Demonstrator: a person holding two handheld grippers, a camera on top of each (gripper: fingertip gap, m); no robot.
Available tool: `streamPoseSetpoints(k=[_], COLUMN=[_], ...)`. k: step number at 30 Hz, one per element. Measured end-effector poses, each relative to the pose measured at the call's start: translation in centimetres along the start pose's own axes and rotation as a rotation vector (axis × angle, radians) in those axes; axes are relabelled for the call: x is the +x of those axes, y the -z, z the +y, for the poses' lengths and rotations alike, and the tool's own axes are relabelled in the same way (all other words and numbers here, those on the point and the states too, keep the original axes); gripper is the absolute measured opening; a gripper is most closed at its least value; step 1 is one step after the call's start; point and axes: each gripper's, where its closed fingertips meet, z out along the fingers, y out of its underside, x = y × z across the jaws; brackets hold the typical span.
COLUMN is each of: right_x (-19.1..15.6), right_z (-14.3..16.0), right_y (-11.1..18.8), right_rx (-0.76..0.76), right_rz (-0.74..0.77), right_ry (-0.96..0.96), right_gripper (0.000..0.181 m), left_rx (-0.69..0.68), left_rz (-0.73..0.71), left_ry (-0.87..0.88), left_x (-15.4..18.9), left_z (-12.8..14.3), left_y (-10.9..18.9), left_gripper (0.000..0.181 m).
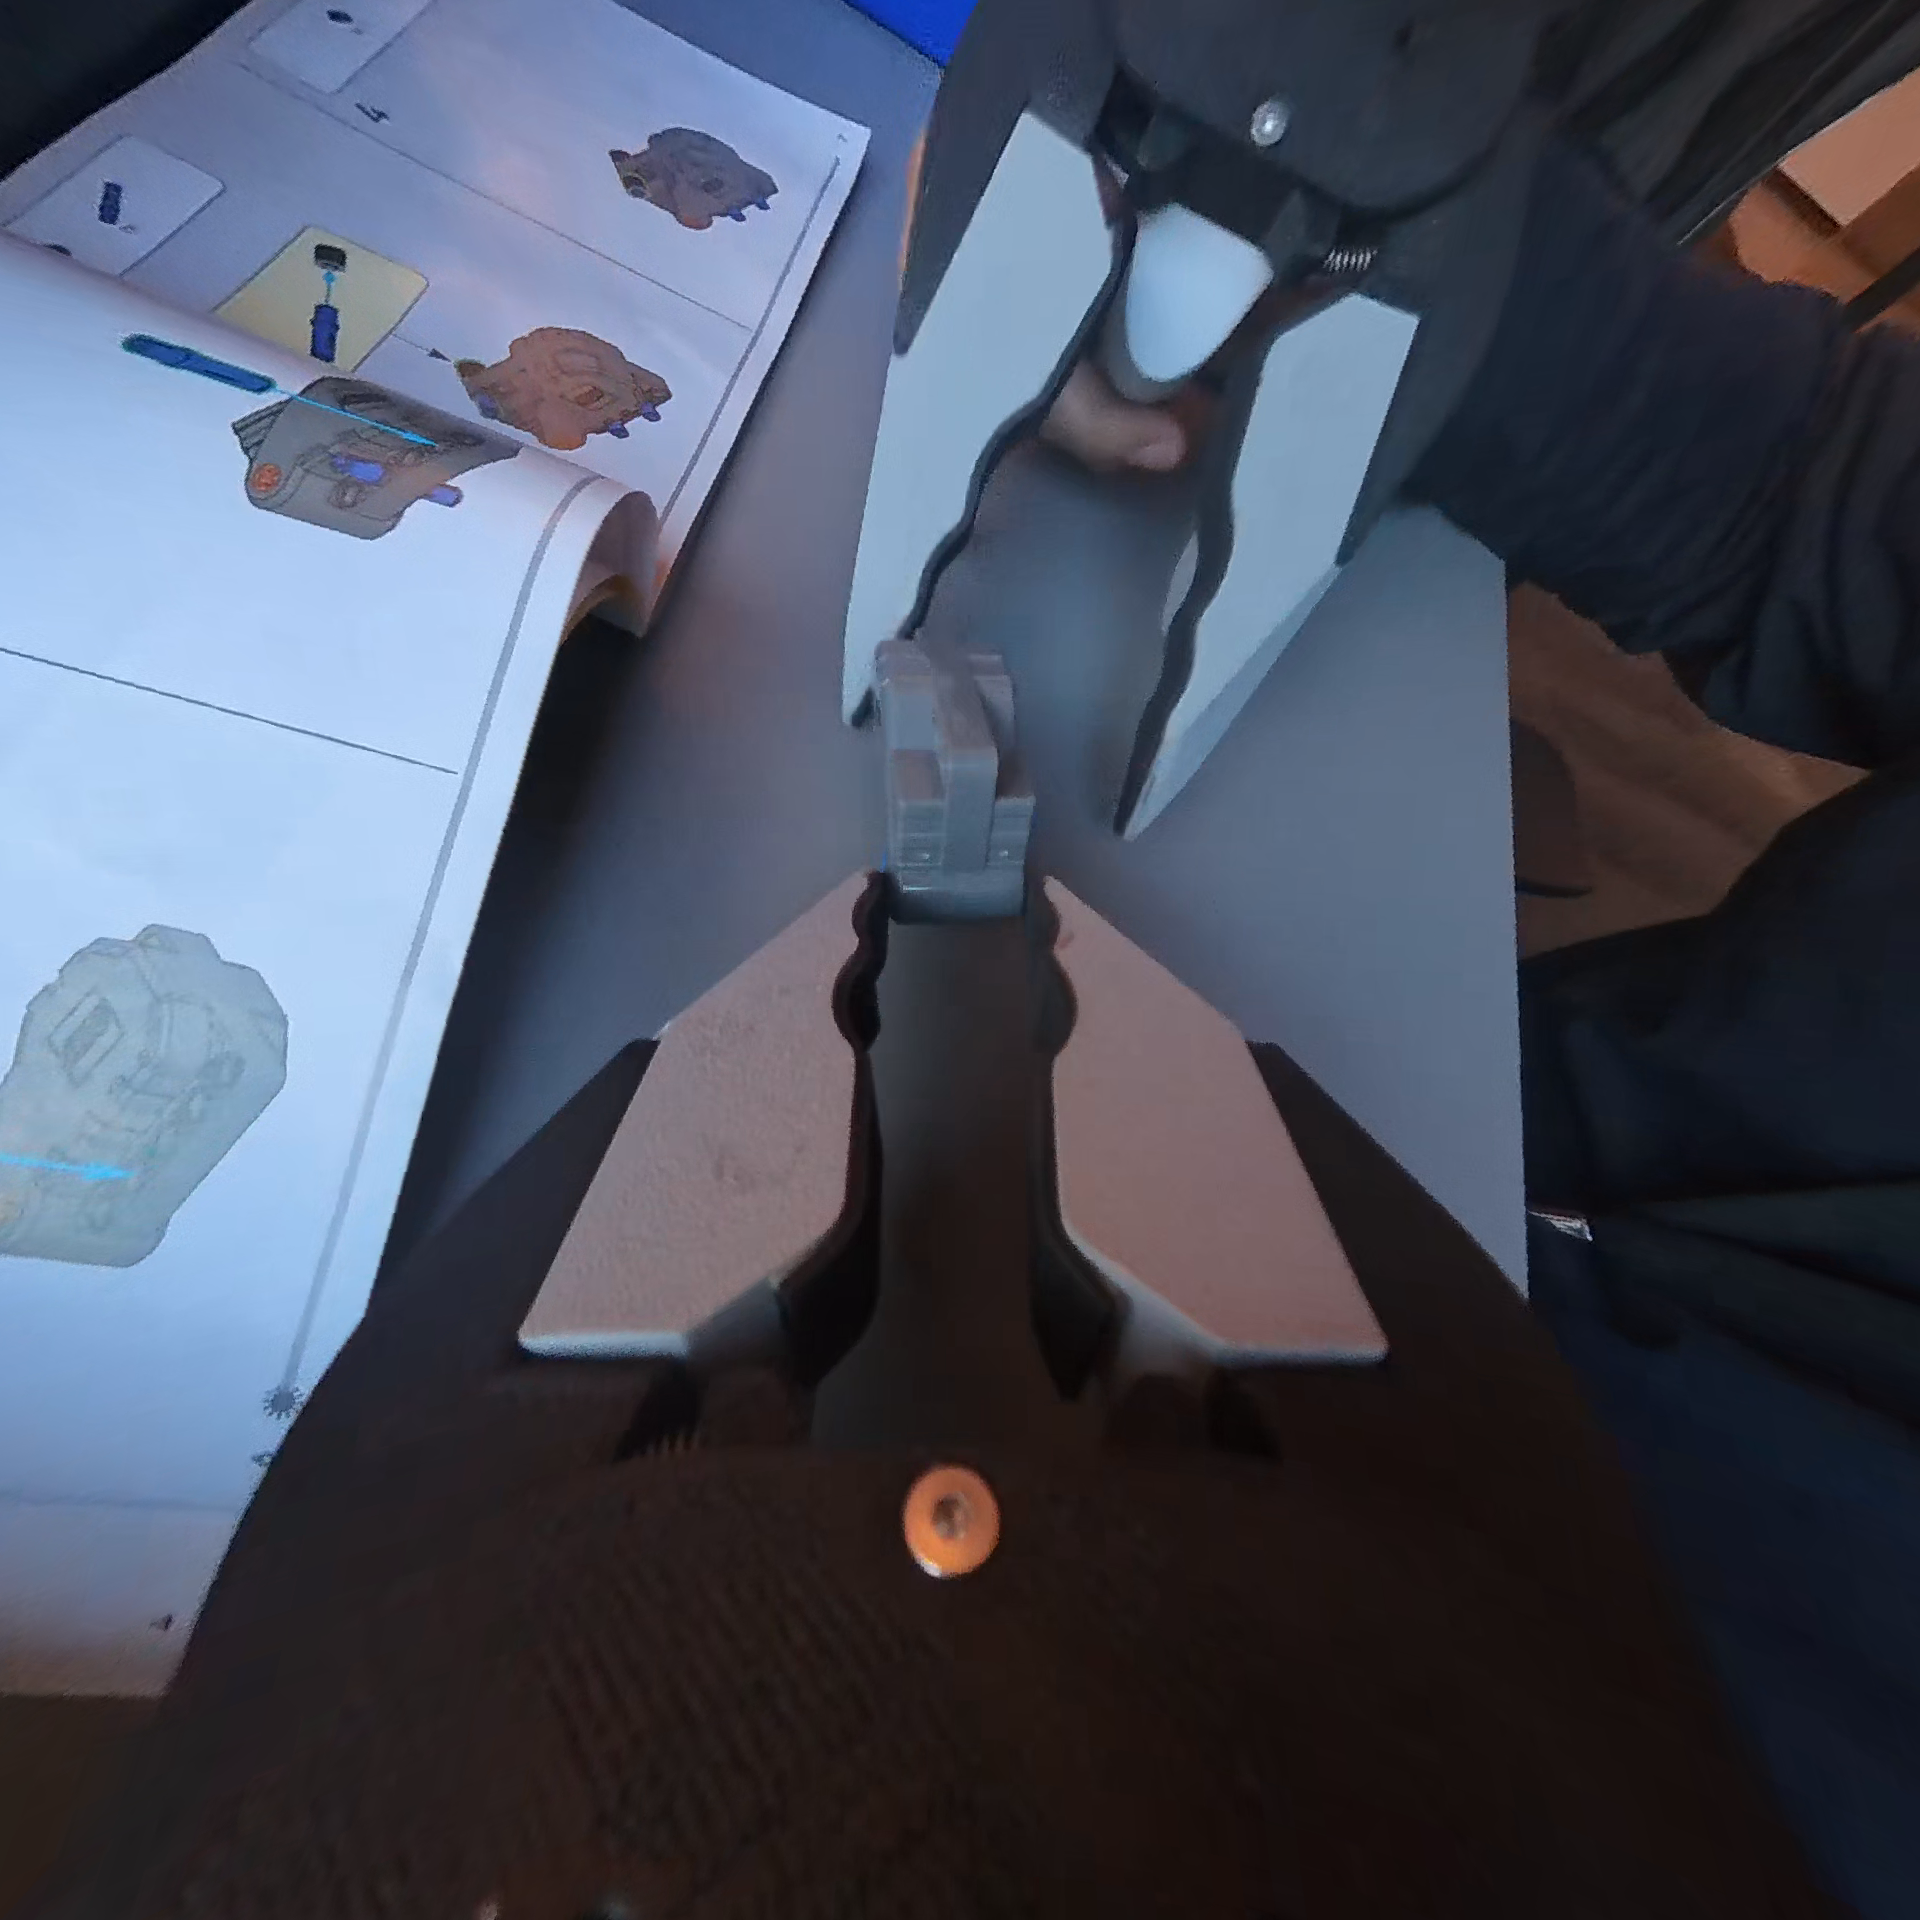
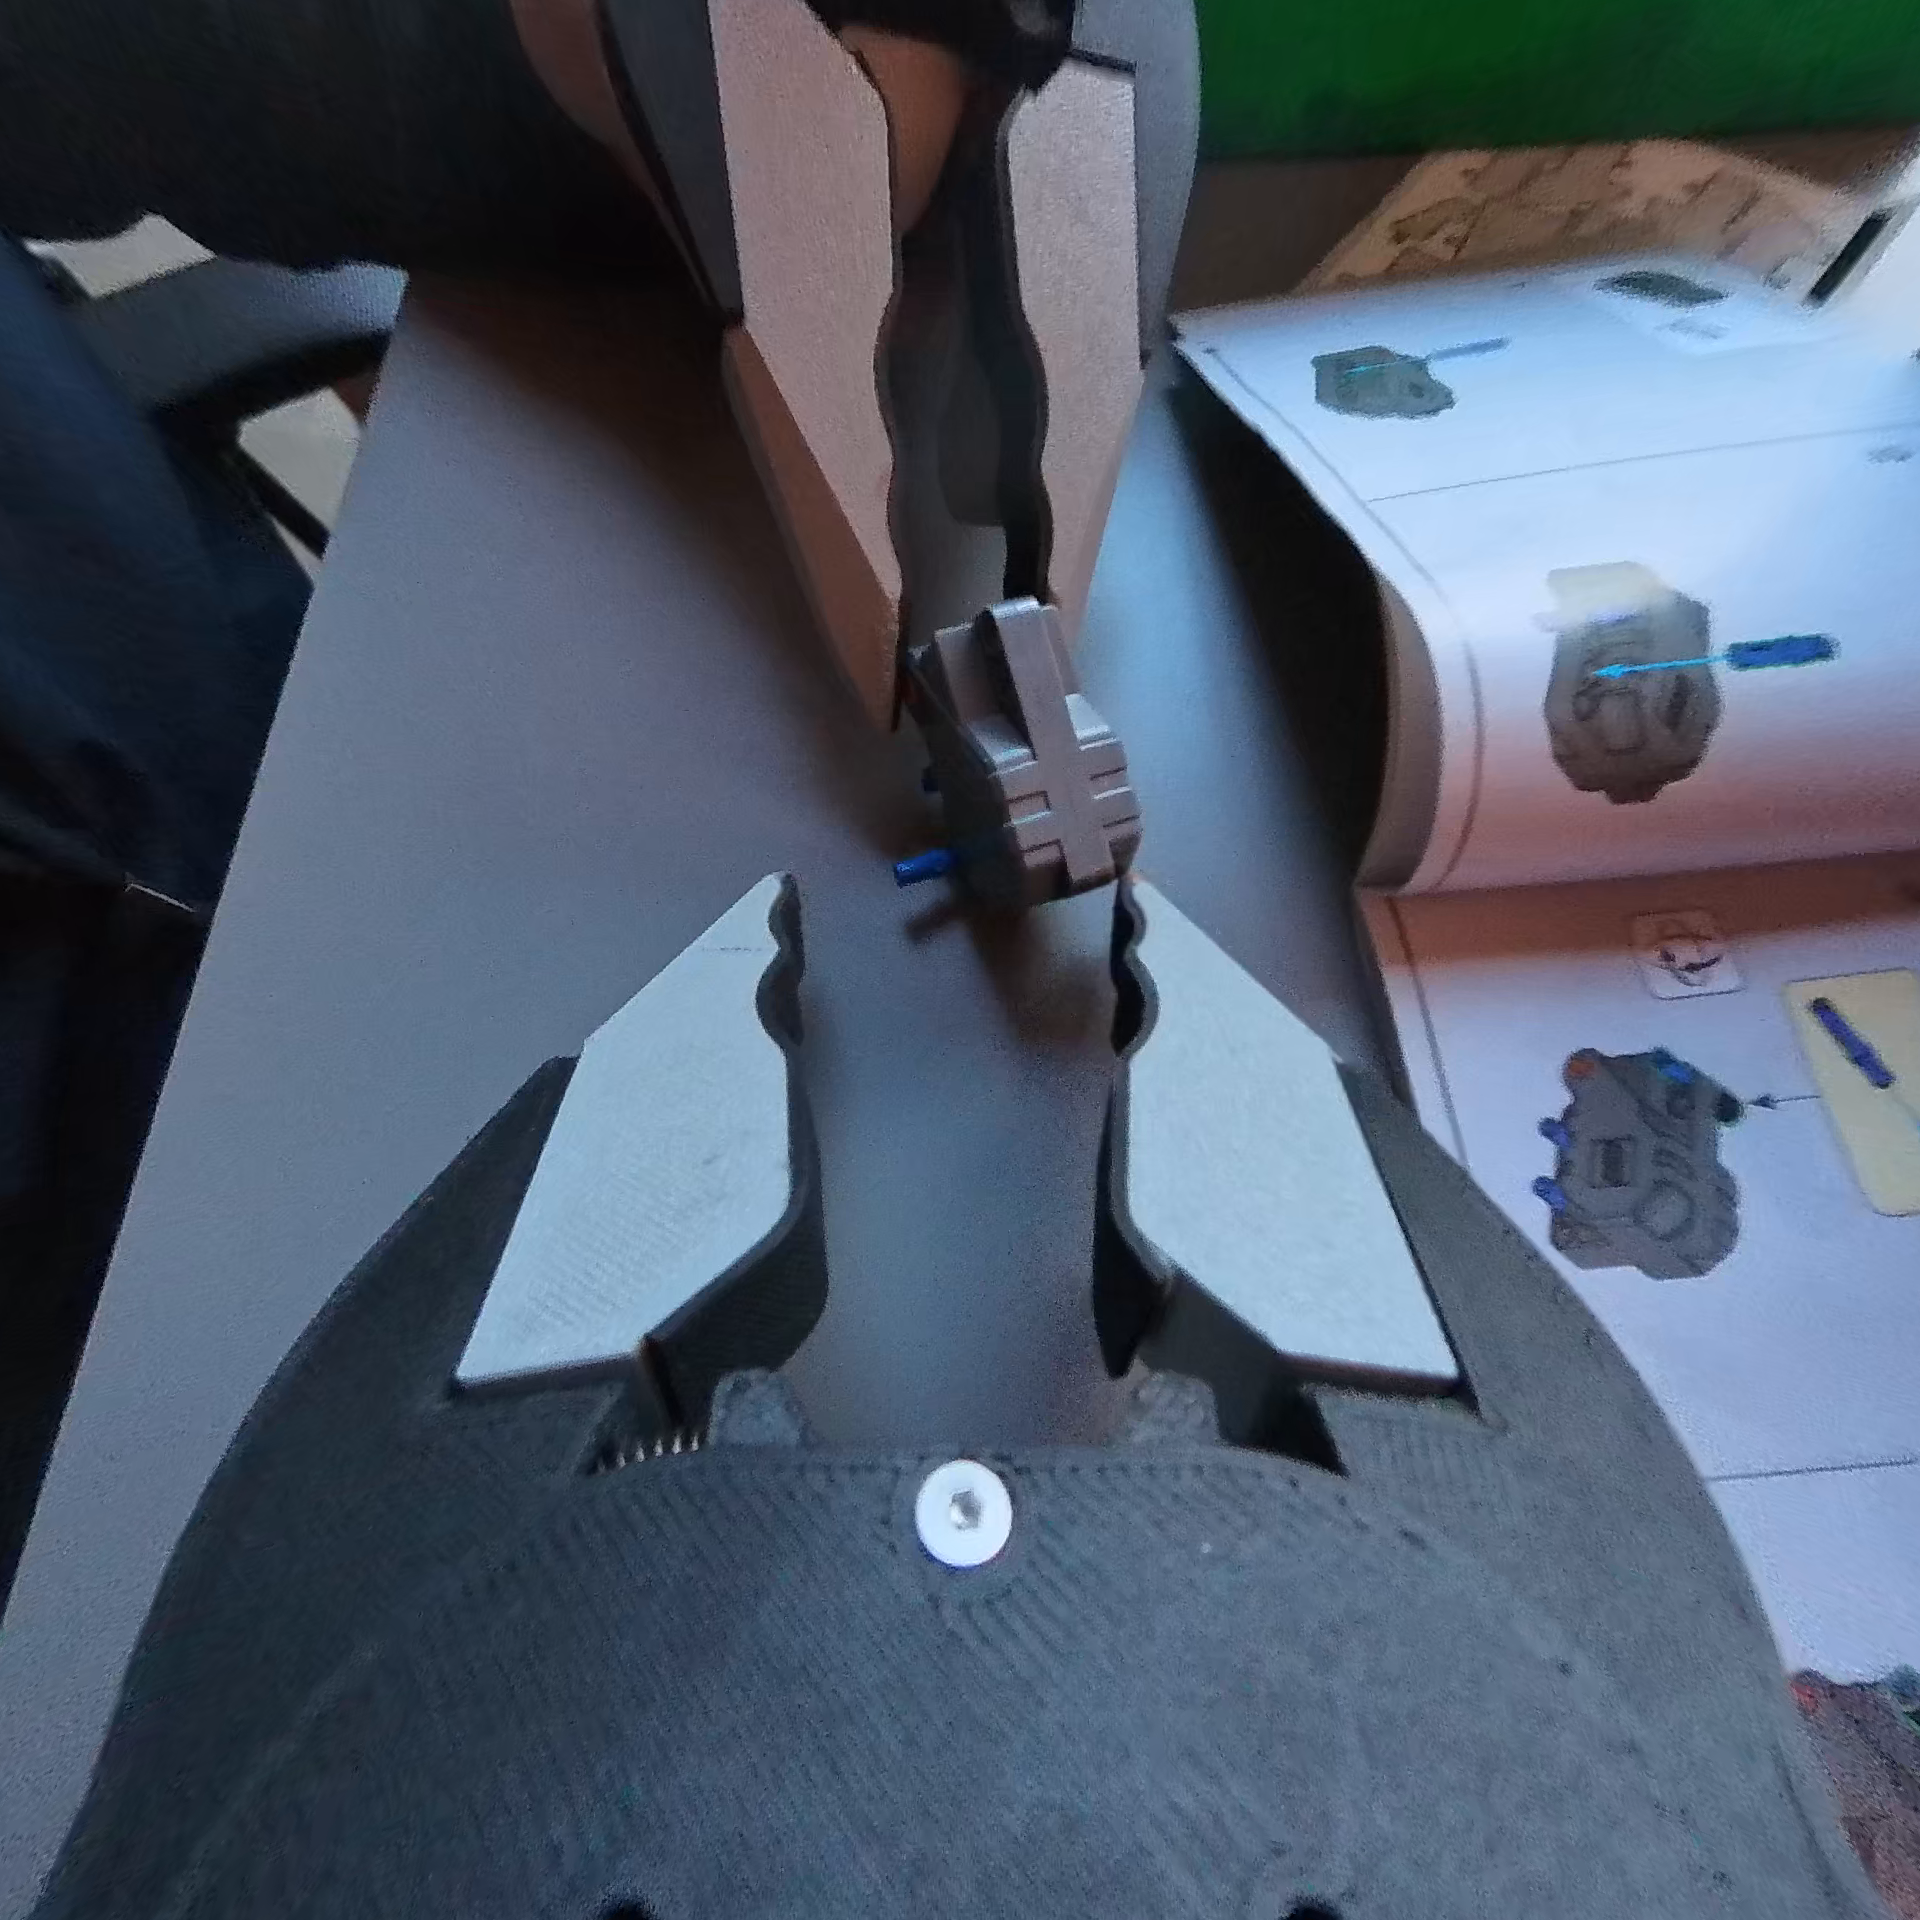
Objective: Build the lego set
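The left gripper (image 1: 958, 894) is clamping the grey lego assembly (image 1: 951, 790) at its fingertips, holding it above the dark grey table (image 1: 665, 831). In the left wrist view the assembly is sitting dead ahead at twelve o'clock, its long axis running straight out along the fingers toward the opposing tool. Only its near end is pinched; the rest is projecting free.

The right gripper (image 2: 956, 914) is facing it from the other side with its fingers spread well apart and holding nothing. In the right wrist view the assembly is lying at about one o'clock, just beyond the tips. It is crowding the right-hand fingertip (image 2: 1127, 925); whether the two are touching cannot be told. The left-hand fingertip is standing clear of it.

A short blue pin (image 2: 923, 864) is sticking out of the assembly's side toward nine o'clock in that view, into the gap ahead of the open fingers. A thin dark stub just below it is too blurred to identify.

The open instruction booklet (image 1: 312, 582) is lying on the table at ten o'clock from the left gripper and at three o'clock from the right, one page curling up.

Judging from the pose, the right gripper is the free one and the nearer to the pin, and any coming move is turning on lining its open fingers up with that sideways-pointing pin while the left is keeping the assembly steady.
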Motion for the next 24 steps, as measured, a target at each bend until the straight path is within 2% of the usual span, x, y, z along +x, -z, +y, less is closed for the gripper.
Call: streamPoseSetpoints(k=[8,16,21,24], right_x=[1.0,0.8,-0.3,0.0], right_z=[-0.2,-3.6,-4.1,-4.1], right_y=[-0.3,1.2,1.9,2.1], right_rx=[-0.003,0.240,0.269,0.267], right_rz=[0.073,-0.014,-0.078,-0.053], right_ry=[0.000,-0.123,-0.102,-0.086], right_gripper=[0.039,0.035,0.055,0.053], left_rx=[0.036,0.172,0.201,0.209], left_rz=[0.037,0.138,0.148,0.140], left_ry=[0.043,0.058,0.066,0.060], left_x=[0.1,1.6,1.6,1.5], left_z=[-0.4,-2.3,-2.7,-2.8], left_y=[0.4,1.3,1.6,1.7], left_gripper=[0.023,0.023,0.023,0.023])
